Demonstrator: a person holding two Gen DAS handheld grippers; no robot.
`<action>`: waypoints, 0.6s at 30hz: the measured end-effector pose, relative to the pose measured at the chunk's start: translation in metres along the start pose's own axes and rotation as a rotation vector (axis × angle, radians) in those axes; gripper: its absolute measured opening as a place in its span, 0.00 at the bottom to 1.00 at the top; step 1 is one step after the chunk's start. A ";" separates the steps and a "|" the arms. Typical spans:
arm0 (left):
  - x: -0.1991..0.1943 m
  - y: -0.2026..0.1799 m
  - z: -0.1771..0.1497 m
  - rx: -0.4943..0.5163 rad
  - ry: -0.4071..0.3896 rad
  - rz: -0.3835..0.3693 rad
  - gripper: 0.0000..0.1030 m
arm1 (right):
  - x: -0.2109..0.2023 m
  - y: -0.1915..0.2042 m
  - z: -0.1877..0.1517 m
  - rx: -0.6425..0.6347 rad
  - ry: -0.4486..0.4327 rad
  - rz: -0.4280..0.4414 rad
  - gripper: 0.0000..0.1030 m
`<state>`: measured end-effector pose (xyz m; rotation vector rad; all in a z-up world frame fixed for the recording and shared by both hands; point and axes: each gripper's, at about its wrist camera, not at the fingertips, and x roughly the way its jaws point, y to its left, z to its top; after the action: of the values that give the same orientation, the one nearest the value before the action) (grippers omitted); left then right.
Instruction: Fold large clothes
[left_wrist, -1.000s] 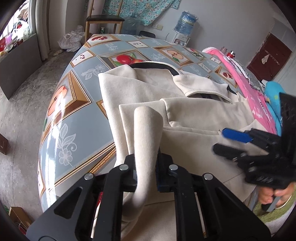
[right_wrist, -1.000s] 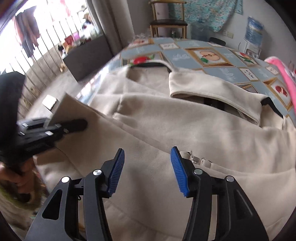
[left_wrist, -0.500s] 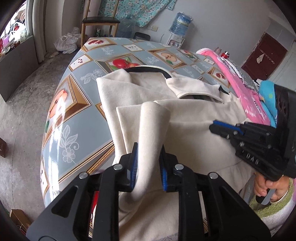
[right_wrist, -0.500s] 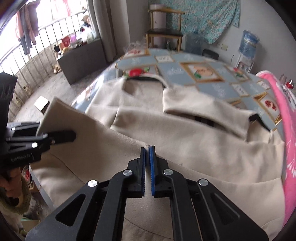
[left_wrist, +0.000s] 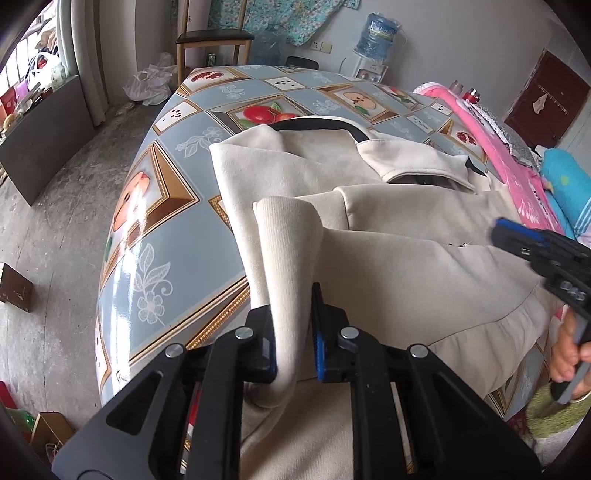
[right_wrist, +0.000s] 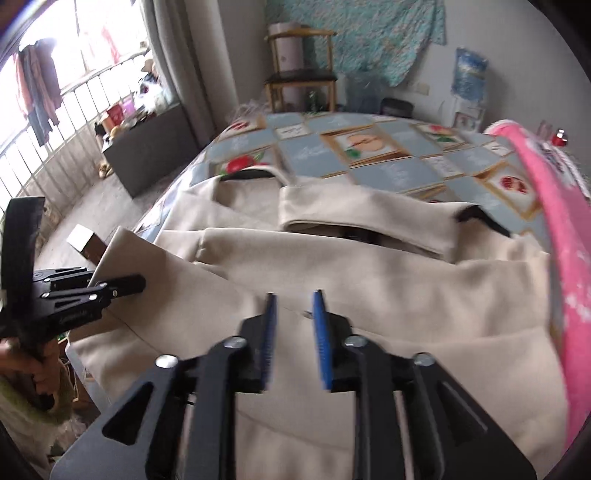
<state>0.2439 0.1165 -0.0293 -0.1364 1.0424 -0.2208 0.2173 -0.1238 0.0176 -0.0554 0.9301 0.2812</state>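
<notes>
Left wrist view: the ribbed cuff (left_wrist: 286, 236) of a large beige coat (left_wrist: 424, 266) is clamped between the blue pads of the left gripper (left_wrist: 293, 332), whose jaws have just been closing a little on it. The coat is spread on a round table with a grey-blue fruit-pattern cloth (left_wrist: 155, 229). In the right wrist view, the right gripper (right_wrist: 295, 332) is seen above the coat; its jaws have just been opening, and nothing is held between them.

Fruit-patterned table (left_wrist: 155, 236) under cream jacket (left_wrist: 424, 266), pink cloth (right_wrist: 561, 258).
</notes>
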 end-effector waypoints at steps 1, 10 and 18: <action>0.000 0.000 0.000 0.001 0.002 0.004 0.13 | -0.008 -0.010 -0.004 0.011 -0.005 -0.026 0.35; 0.004 -0.008 0.002 0.031 0.021 0.064 0.14 | -0.061 -0.181 -0.029 0.364 -0.031 0.015 0.49; 0.008 -0.011 0.003 0.013 0.029 0.098 0.14 | 0.024 -0.264 0.005 0.511 0.171 0.306 0.49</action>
<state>0.2491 0.1042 -0.0327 -0.0708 1.0731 -0.1411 0.3038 -0.3714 -0.0183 0.5441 1.1584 0.3173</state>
